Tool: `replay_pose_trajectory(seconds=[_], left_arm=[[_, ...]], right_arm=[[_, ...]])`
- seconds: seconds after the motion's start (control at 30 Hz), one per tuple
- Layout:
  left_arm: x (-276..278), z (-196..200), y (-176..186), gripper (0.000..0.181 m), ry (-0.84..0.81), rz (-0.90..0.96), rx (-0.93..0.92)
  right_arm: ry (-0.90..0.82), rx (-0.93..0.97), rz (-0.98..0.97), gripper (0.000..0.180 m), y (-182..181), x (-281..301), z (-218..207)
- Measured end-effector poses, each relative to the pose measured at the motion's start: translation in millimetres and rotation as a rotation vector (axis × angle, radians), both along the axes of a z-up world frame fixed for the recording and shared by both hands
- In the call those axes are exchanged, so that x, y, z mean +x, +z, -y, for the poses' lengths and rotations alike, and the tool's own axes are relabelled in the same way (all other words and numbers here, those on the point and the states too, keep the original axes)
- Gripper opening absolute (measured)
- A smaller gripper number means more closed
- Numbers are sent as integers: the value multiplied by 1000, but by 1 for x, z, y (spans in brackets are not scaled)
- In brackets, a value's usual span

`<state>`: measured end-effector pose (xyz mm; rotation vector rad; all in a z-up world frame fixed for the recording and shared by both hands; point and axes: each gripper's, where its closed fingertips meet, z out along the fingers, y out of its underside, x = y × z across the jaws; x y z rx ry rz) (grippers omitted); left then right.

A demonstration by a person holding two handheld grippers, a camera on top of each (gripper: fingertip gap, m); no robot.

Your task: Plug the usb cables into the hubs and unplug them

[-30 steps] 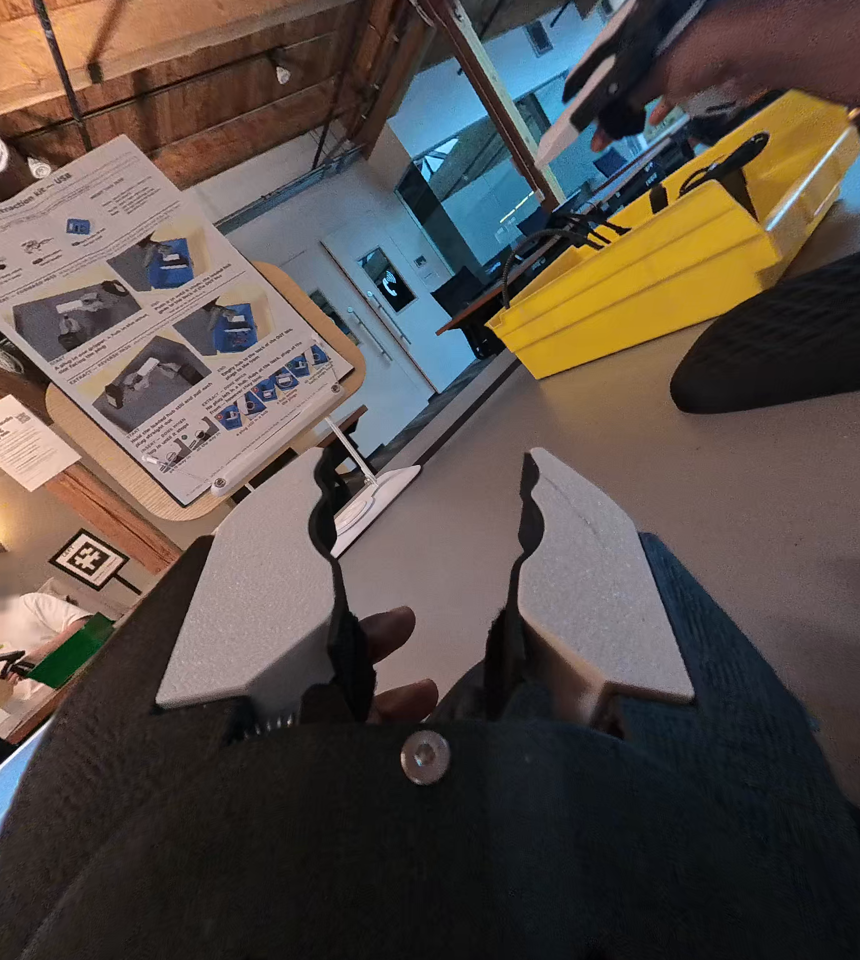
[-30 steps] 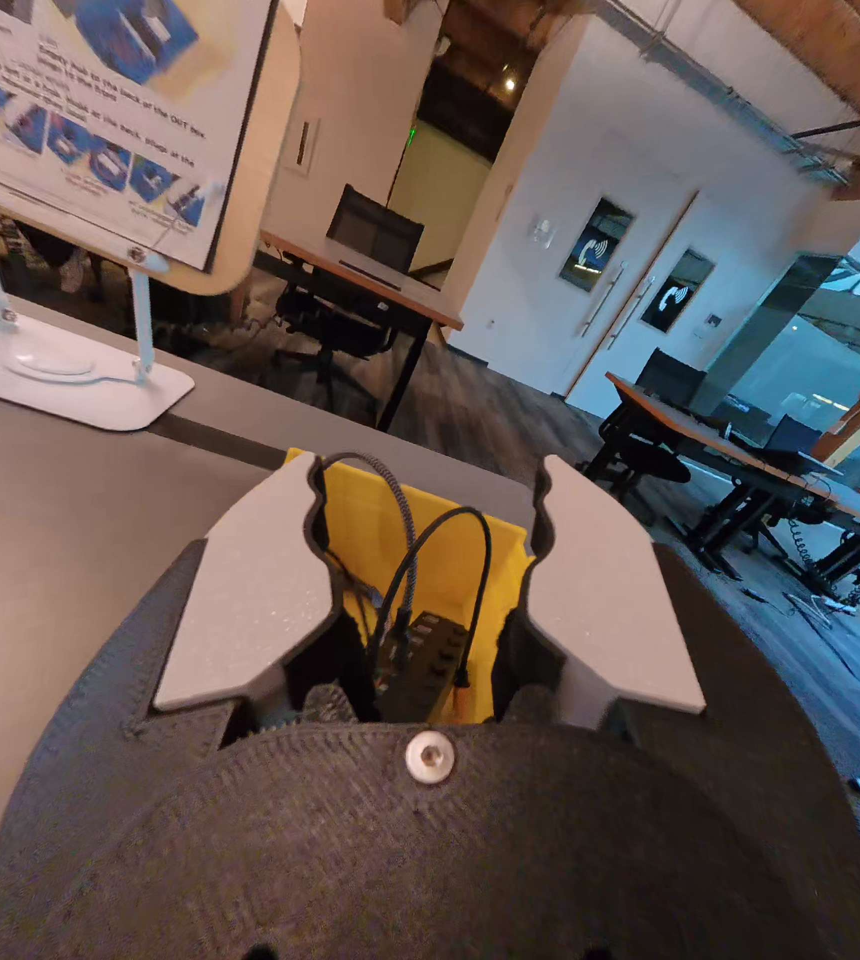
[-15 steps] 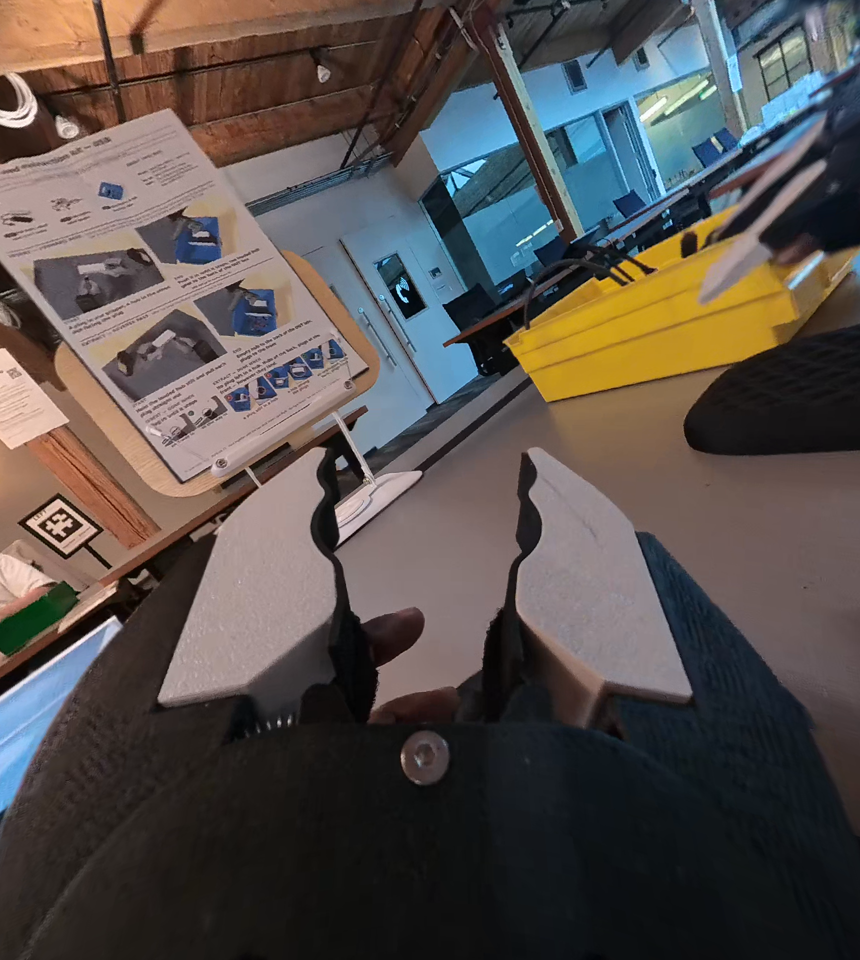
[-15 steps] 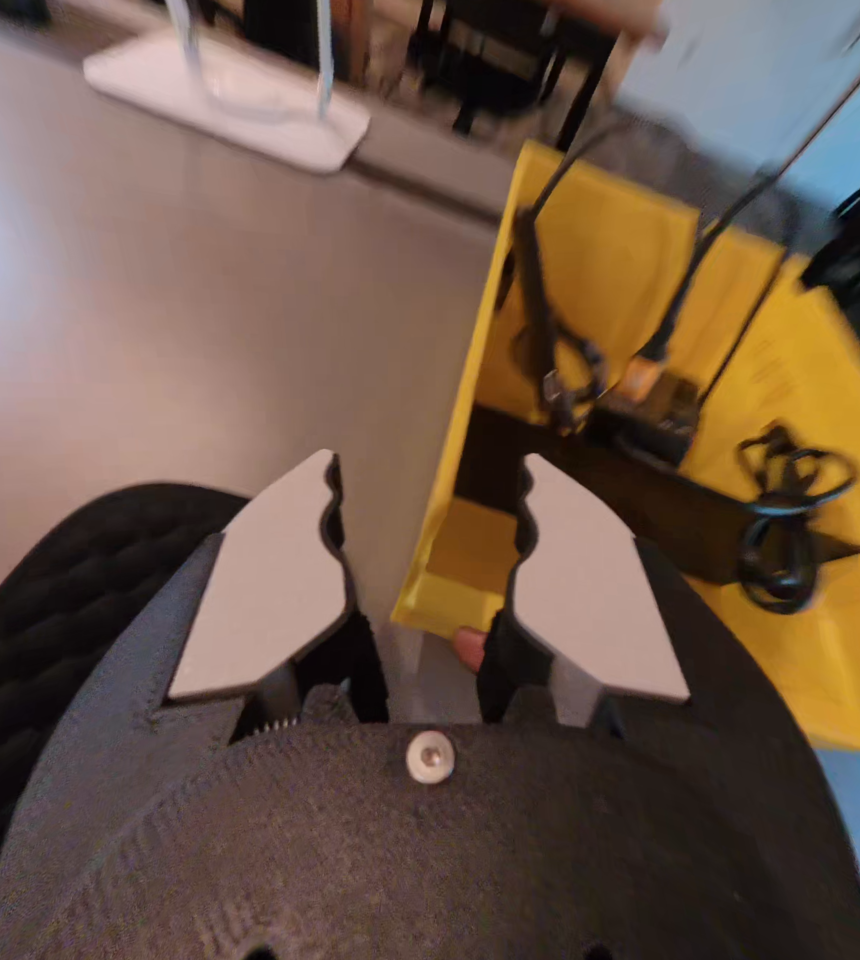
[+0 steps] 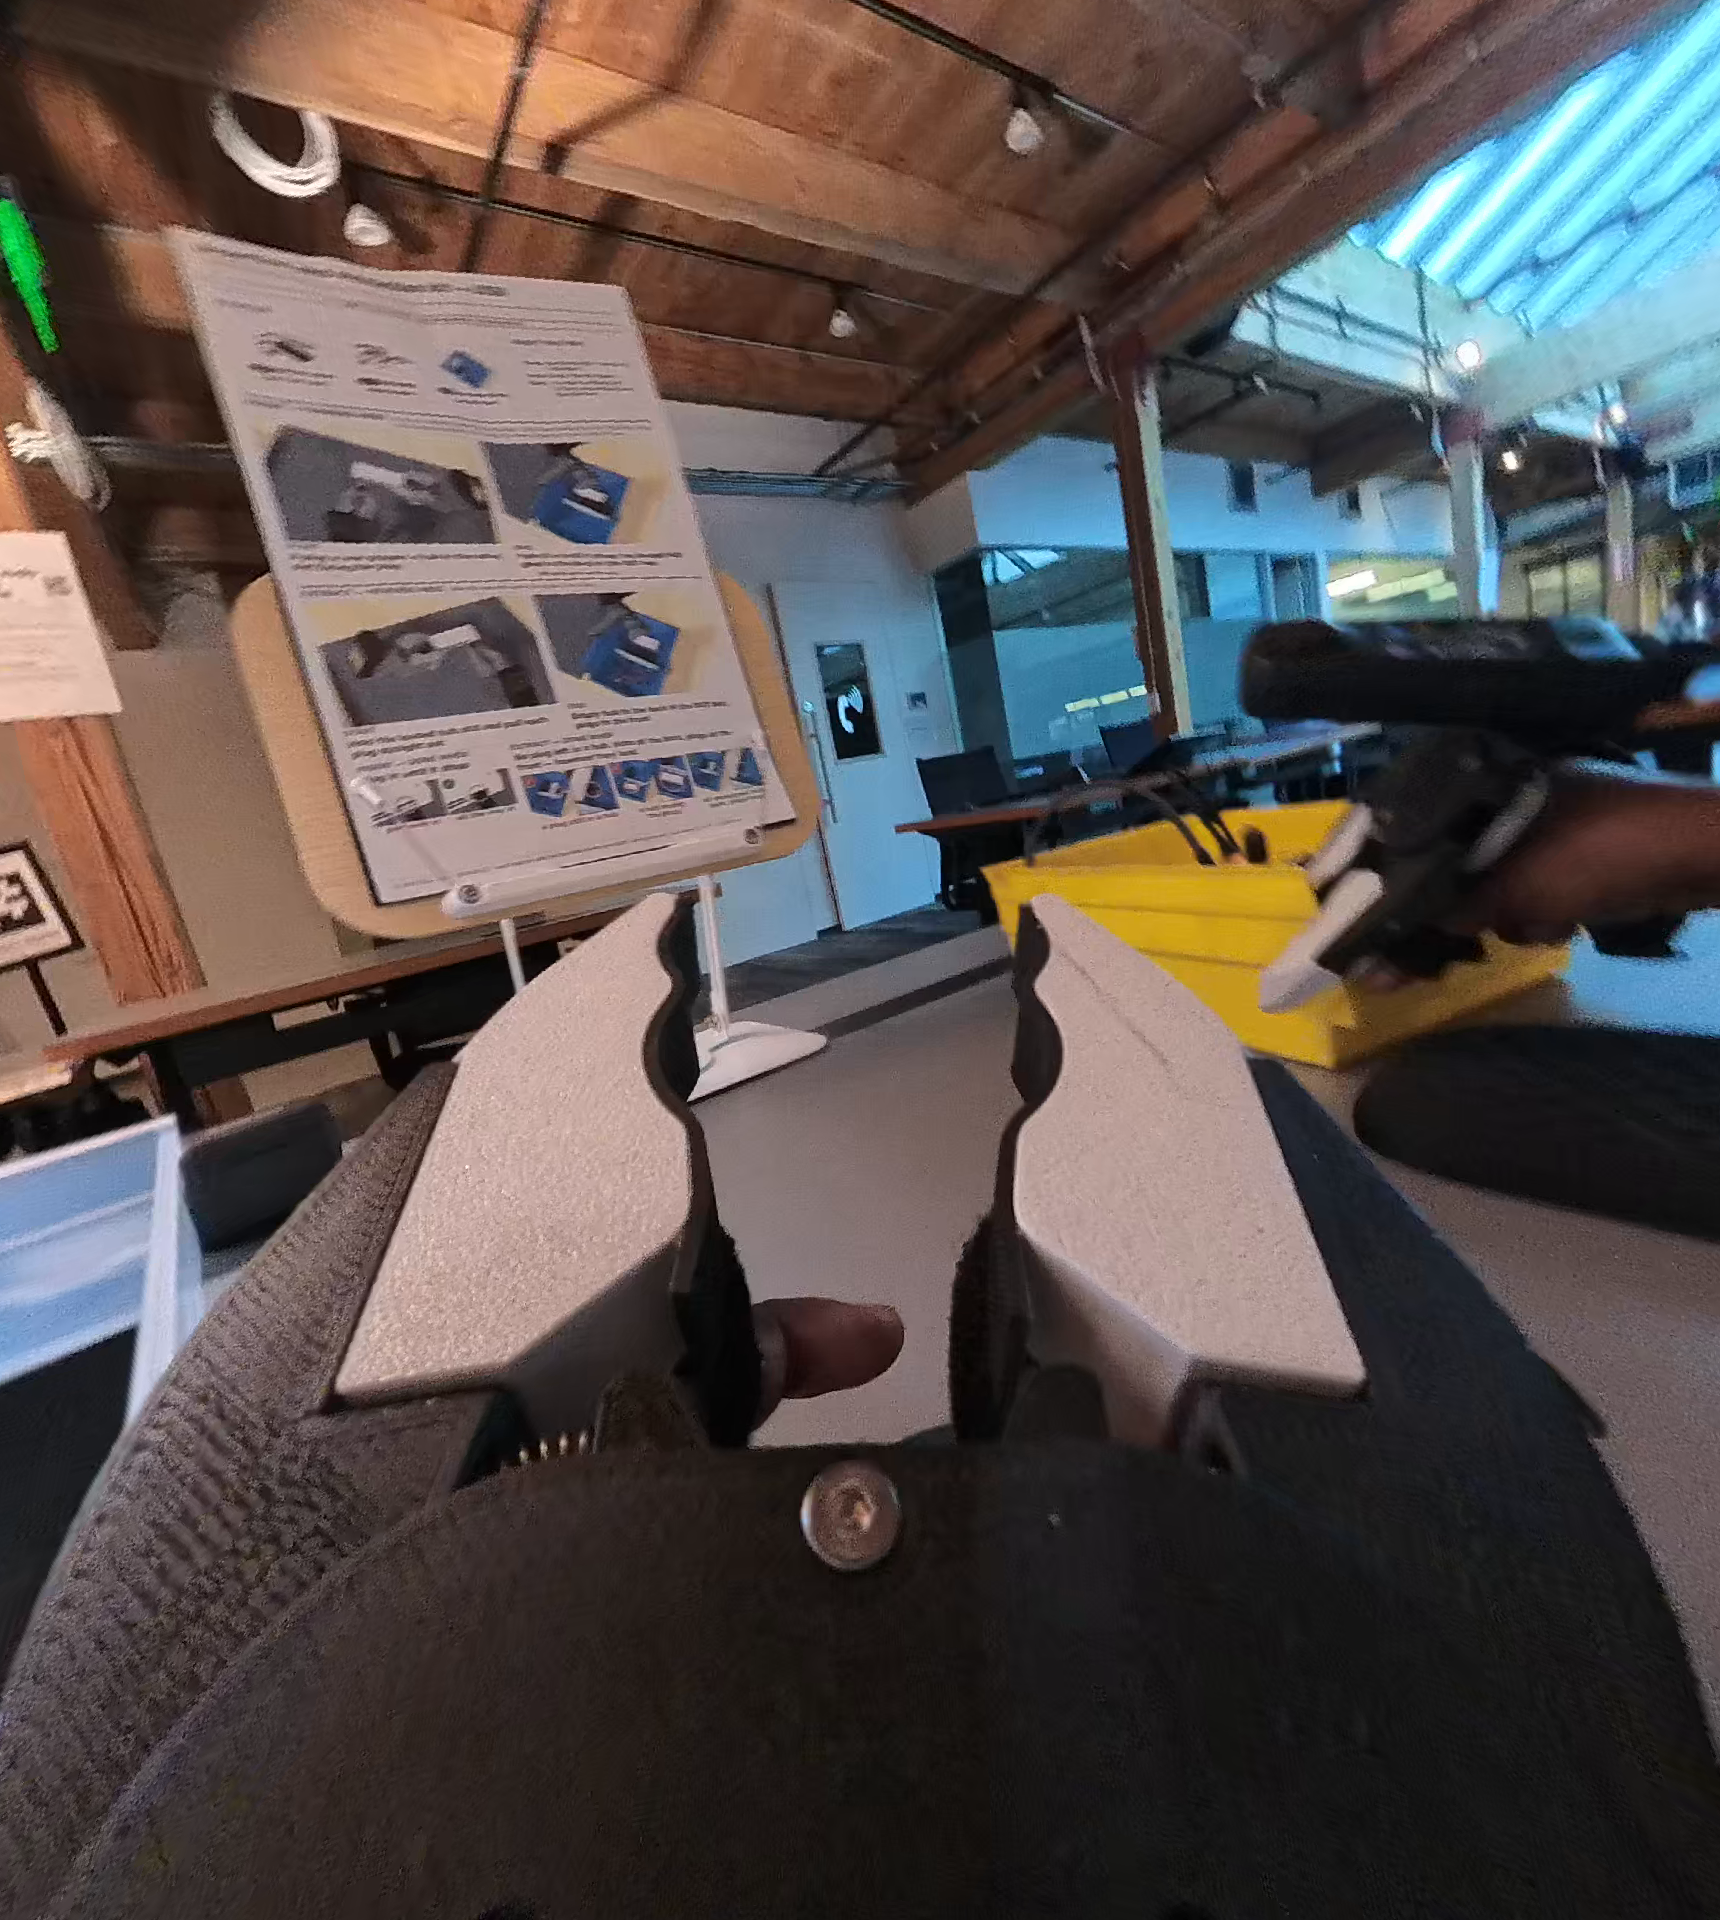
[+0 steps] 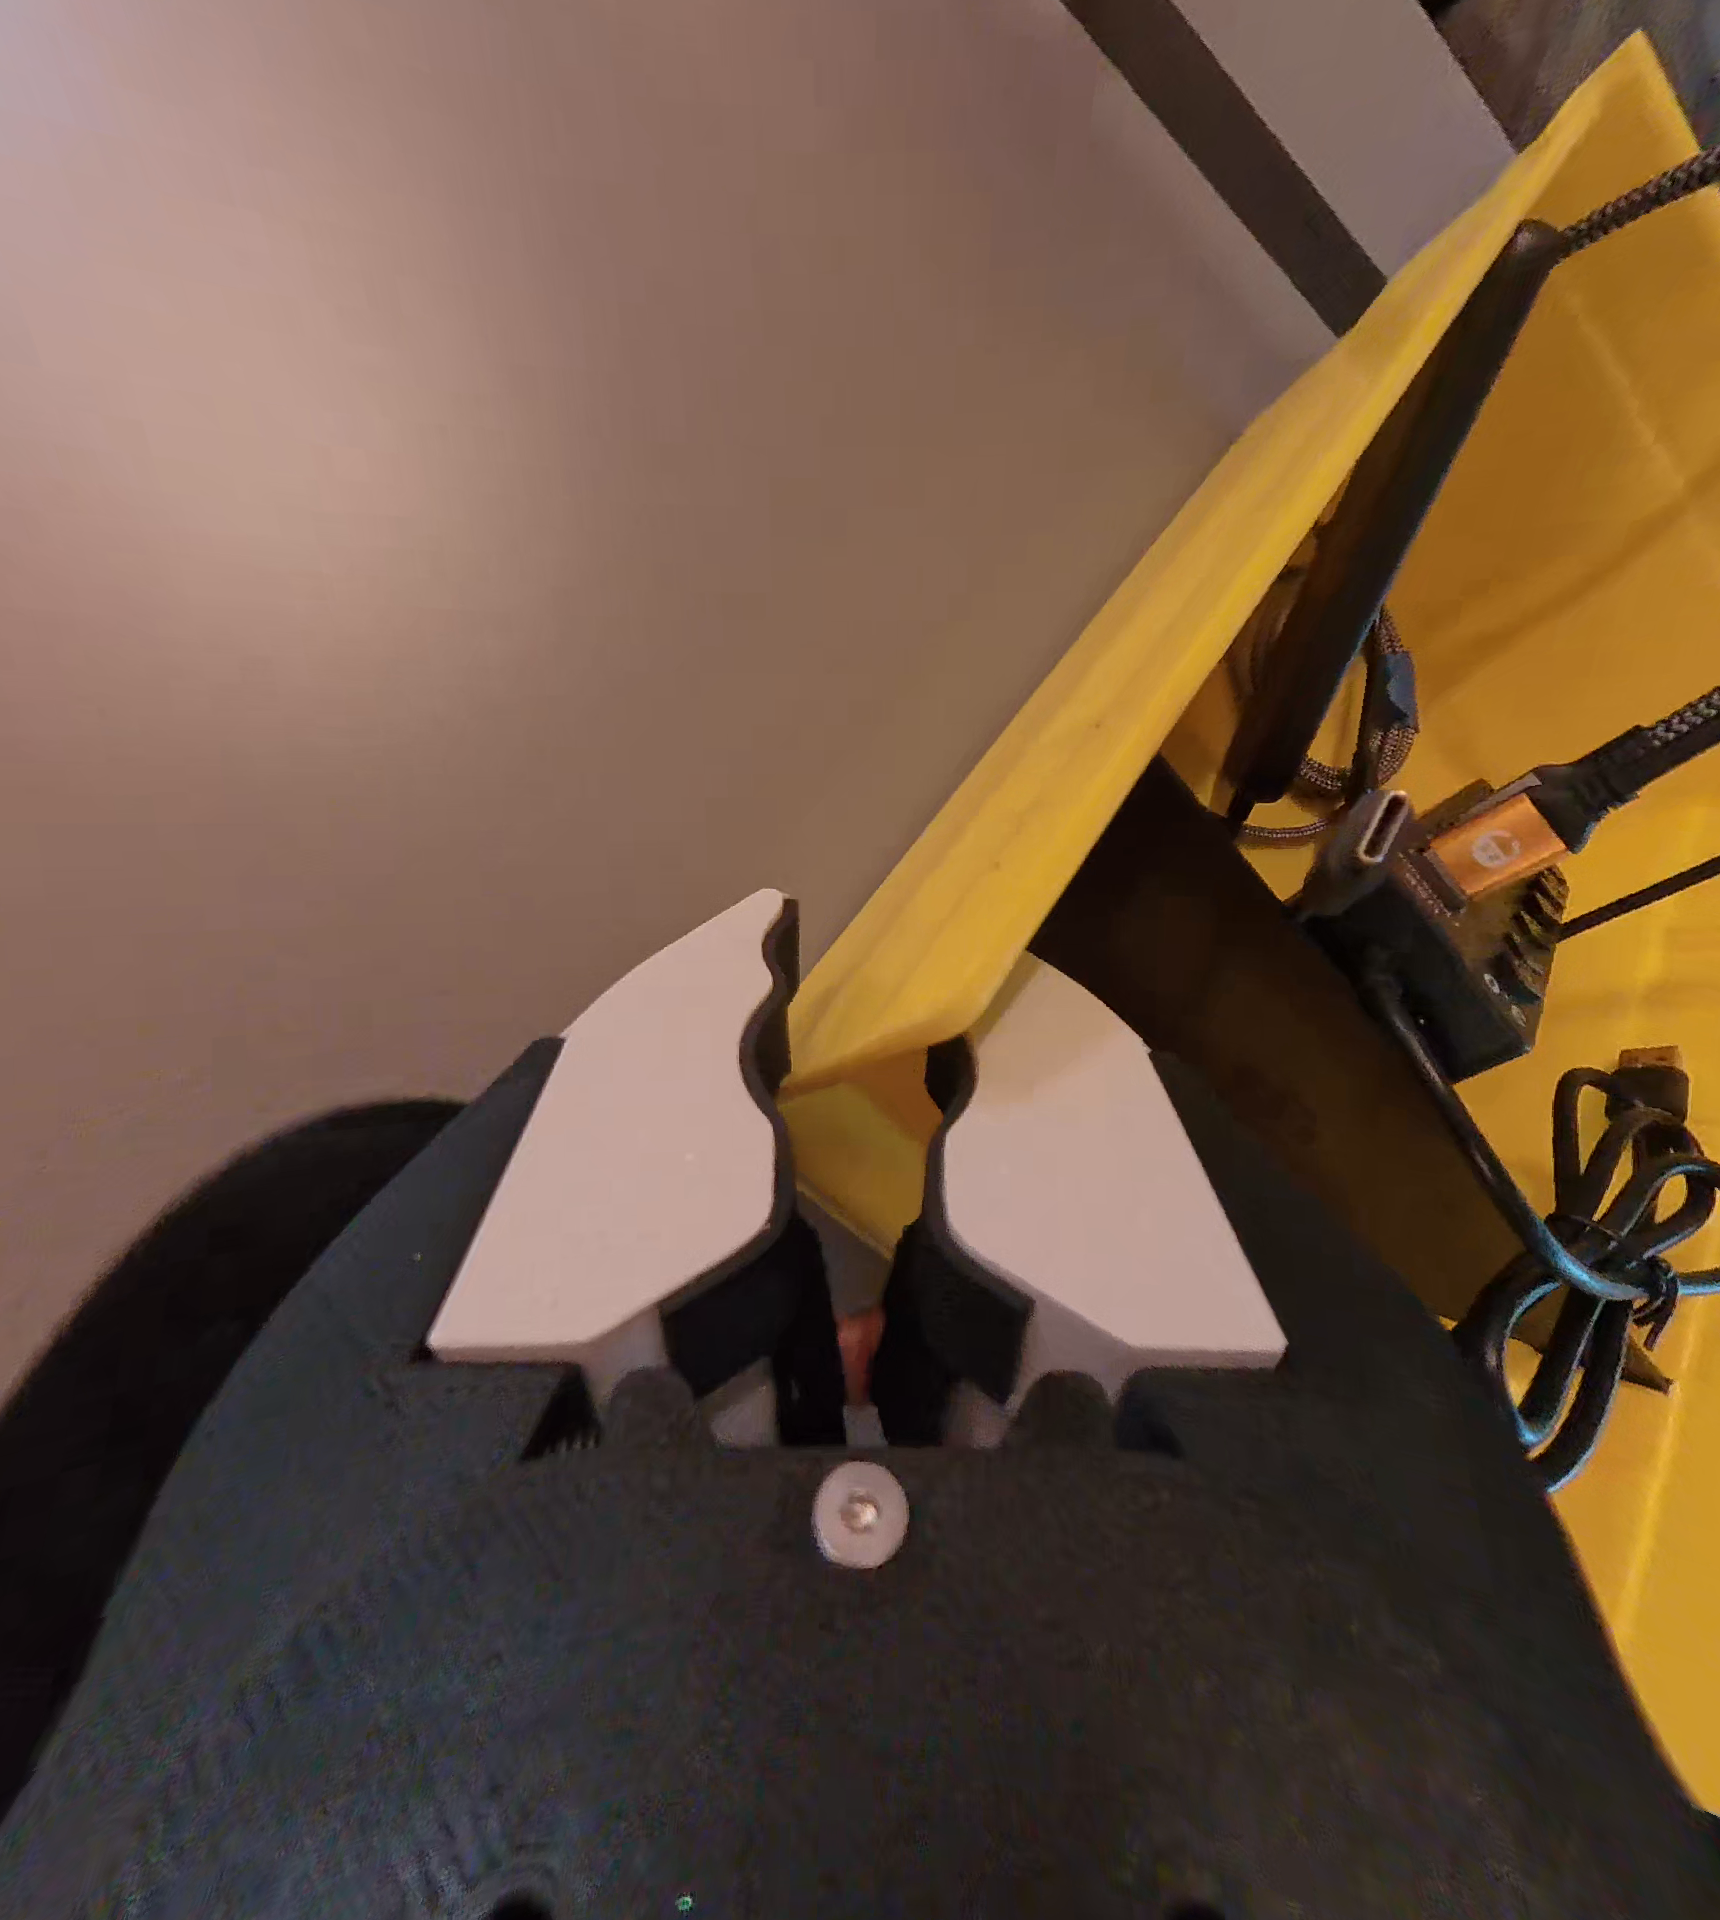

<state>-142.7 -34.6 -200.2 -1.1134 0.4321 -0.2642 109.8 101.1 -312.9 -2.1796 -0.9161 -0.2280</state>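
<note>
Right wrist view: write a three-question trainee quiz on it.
1. True or false: the right gripper is shut on a USB cable.
2. What sits between its fingers? A) black hub B) corner of the yellow bin C) nothing
3. Fill in: the orange-shelled plug lies at the black hub, inside the ____ bin.

Key: 1 false, it closes on the bin's corner; 2 B; 3 yellow.
</note>
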Motion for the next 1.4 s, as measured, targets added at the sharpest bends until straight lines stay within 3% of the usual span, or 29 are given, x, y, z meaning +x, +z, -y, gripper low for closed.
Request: replay_pose_trajectory(seconds=[0.17, 0.27, 0.5, 0.67, 0.93, 1.1, 1.2, 1.27, 1.33, 1.4], left_arm=[[36, 5, -21, 58, -31, -299, 10], [42, 7, -25, 59, -38, -355, 12], [26, 7, -11, 55, -38, -197, 10], [29, 9, -13, 54, -41, -227, 19], [23, 10, -6, 54, -7, -182, 43], [6, 16, 9, 52, 22, -50, 86], [-4, 27, 24, 52, 56, -9, 171], [-20, 35, 37, 52, 126, -27, 217], [-72, 32, 55, 52, 390, -98, 224], [-145, 35, 70, 53, 647, -54, 172]], right_arm=[[74, 3, -42, 20, 1, -54, -6], [132, 0, -79, 19, 1, -89, 2], [272, -34, -158, 23, 2, -174, 18], [360, -6, -194, 26, 3, -224, 28], [589, 35, -347, 46, 8, -280, 57], [752, 22, -633, 41, 30, -299, 85], [759, 172, -906, 45, 73, -291, 92], [780, 320, -987, 47, 94, -280, 97], [799, 437, -976, 47, 104, -276, 102], [843, 487, -921, 47, 103, -283, 111]])
